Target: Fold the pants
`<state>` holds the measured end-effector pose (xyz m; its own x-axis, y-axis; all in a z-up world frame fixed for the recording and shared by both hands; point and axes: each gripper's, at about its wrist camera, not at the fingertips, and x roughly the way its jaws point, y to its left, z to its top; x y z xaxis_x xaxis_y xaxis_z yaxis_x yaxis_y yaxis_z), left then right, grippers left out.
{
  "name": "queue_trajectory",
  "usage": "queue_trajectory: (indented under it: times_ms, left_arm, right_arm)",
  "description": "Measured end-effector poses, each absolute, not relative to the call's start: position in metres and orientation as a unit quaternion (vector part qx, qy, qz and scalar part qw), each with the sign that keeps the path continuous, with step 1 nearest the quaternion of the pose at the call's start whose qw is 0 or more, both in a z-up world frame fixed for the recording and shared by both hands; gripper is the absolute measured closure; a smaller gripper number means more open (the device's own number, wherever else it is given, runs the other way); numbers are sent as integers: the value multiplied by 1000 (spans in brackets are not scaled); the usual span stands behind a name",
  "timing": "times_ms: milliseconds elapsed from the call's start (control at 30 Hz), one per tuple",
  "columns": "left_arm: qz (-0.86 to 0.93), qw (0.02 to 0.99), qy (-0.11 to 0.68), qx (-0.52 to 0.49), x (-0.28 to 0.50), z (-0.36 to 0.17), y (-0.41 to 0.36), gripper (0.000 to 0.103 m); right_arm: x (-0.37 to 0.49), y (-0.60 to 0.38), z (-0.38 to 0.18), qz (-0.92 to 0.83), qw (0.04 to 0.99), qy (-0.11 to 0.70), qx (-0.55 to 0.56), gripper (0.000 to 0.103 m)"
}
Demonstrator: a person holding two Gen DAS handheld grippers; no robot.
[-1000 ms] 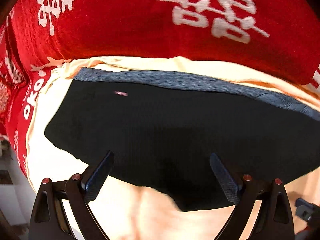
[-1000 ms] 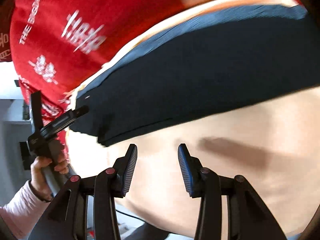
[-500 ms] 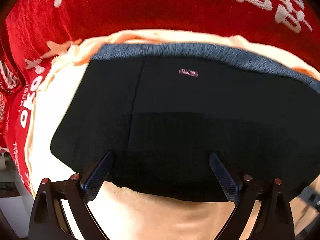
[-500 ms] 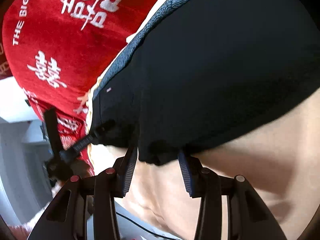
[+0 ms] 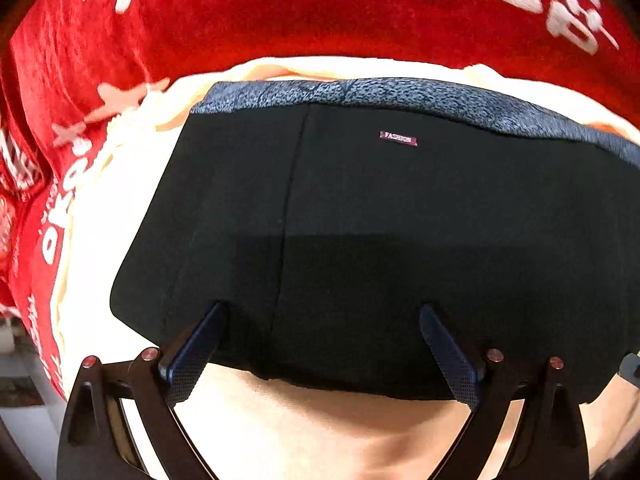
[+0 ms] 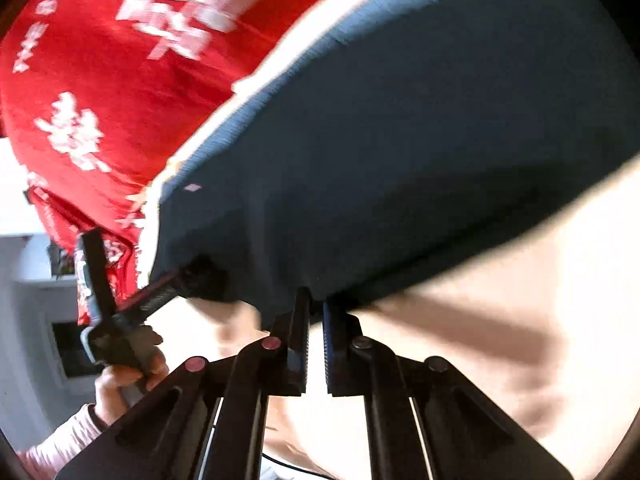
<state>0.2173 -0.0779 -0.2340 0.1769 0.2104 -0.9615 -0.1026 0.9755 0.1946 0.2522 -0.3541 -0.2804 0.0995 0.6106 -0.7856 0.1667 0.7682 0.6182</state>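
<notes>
Left gripper (image 5: 320,340) is spread wide over the near hem of the dark pants (image 5: 380,240), which lie flat on a cream sheet (image 5: 320,432) over a red blanket (image 5: 280,16). Over on the right, the right gripper (image 6: 315,312) pinches that hem's edge.

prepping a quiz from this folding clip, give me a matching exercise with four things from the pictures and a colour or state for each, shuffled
Things:
1. pants
2. left gripper
3. right gripper
4. blanket

Colour or state:
A. red with white characters
B. jaws wide apart over the hem
C. black, with a blue-grey waistband
D. pinched on the near edge of the fabric

Pairs: 1-C, 2-B, 3-D, 4-A
</notes>
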Motion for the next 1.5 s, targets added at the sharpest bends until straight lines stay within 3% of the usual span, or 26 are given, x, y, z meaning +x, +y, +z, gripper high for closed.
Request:
queue_trajectory:
  times_ms: [200,300,433,633,767,1233,1367,1500]
  left_arm:
    - [66,769,636,26,215,-214,-101,5]
    - [33,779,626,7,220,-200,-127,5]
    - [-8,784,621,4,230,-199,-166,5]
    - [-22,764,645,23,211,-233,-199,5]
    - [-22,776,630,26,204,-231,-197,5]
    - [-20,735,677,13,206,-204,-200,5]
    - [-18,736,677,6,212,-193,-216,5]
    - [-27,738,674,11,222,-186,-236,5]
  right_arm:
    - [233,-370,-269,160,674,678,248,97]
    - [244,-380,-242,158,708,659,199,86]
    - [283,-389,-217,147,749,629,146,85]
    - [304,-394,-248,112,737,662,76,86]
    - [283,-396,-245,119,757,639,64,86]
    - [240,-451,-227,94,723,673,126,85]
    - [232,-476,-230,78,712,682,147,69]
    - [227,-501,-232,65,705,686,168,68]
